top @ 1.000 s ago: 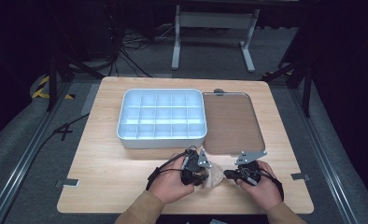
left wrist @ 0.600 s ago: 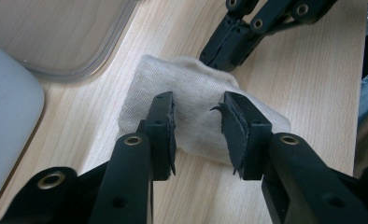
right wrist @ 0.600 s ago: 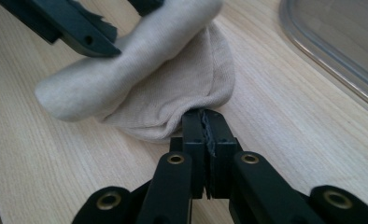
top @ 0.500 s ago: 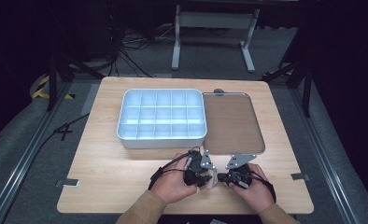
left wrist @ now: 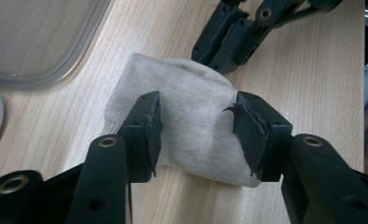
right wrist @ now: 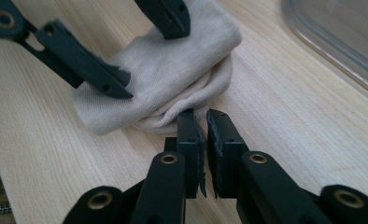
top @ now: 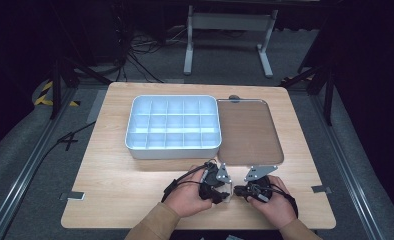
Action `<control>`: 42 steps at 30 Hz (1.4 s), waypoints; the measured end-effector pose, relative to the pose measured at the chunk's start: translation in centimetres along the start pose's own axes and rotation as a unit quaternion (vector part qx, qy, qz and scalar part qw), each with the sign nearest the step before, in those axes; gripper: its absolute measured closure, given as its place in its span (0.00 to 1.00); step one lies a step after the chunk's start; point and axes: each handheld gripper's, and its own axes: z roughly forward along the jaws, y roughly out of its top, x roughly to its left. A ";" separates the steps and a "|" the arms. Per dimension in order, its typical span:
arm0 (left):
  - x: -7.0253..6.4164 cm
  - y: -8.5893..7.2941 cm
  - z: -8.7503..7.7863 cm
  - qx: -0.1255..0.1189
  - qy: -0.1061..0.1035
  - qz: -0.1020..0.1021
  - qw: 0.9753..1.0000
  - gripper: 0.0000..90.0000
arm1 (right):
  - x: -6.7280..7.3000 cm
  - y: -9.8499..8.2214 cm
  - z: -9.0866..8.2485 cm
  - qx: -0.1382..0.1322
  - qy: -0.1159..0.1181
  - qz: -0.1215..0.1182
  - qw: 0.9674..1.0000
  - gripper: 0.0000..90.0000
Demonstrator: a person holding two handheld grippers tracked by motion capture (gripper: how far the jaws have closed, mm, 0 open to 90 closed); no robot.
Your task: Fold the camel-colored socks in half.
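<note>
At the near edge of the surface (top: 110, 200), the left tool (left wrist: 198, 128) stands wide, its jaws astride a folded beige cloth (left wrist: 191, 126), not yet closed on it. The right tool (right wrist: 205, 135) is nearly closed and empty, its tips at the cloth's edge, directly opposite. The left is better placed to grip. Beyond lie a clear lid (top: 247, 130) and a compartment tray (top: 172, 150).

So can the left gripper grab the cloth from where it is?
Probably yes. The left gripper is open with a jaw on each side of the cloth; the right gripper only touches its far edge.
</note>
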 end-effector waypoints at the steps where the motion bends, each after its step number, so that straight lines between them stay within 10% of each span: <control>1: 0.0 0.0 0.0 -0.001 0.000 -0.001 1.000 0.56 | -0.1 0.0 -0.3 -0.005 -0.003 0.000 1.000 0.92; 18: -0.1 -0.6 0.3 -0.016 -0.001 0.002 1.000 0.53 | 0.1 1.5 -0.9 -0.073 -0.012 0.090 0.993 0.61; 35: -0.2 -0.8 0.1 -0.016 -0.007 0.007 1.000 0.48 | 0.2 1.3 1.5 -0.048 0.008 0.130 0.990 0.55; 42: -0.3 -0.8 0.1 -0.014 -0.008 0.009 1.000 0.44 | -0.4 0.8 1.8 -0.050 0.043 0.165 0.984 0.62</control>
